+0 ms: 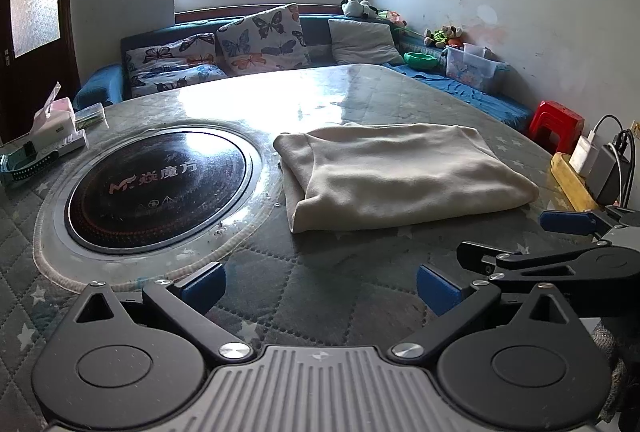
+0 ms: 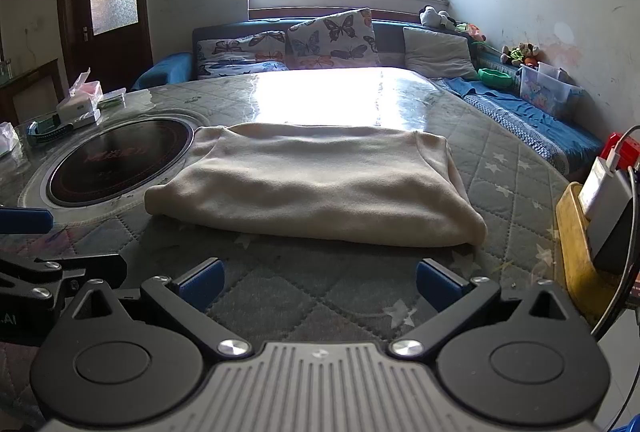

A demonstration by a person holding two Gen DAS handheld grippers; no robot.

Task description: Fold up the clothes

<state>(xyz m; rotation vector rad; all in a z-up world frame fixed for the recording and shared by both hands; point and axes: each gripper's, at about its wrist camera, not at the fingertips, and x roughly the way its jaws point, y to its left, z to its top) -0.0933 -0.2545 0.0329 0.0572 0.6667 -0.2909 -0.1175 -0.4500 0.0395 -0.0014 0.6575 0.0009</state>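
Note:
A cream garment [image 1: 404, 175] lies folded into a thick rectangle on the quilted table cover [image 1: 320, 272]; it also shows in the right wrist view [image 2: 320, 183]. My left gripper [image 1: 320, 286] is open and empty, on the near side of the garment and apart from it. My right gripper [image 2: 318, 286] is open and empty, just short of the garment's near edge. The right gripper's blue-padded fingers [image 1: 568, 222] show at the right of the left wrist view. The left gripper's blue finger [image 2: 26, 220] shows at the left edge of the right wrist view.
A round black induction hob [image 1: 158, 187] is set into the table left of the garment. Boxes and a watch [image 1: 48, 135] lie at the far left. A yellow tray with chargers and cables [image 1: 592, 167] stands at the right edge. A sofa with butterfly cushions [image 1: 260, 39] lies beyond.

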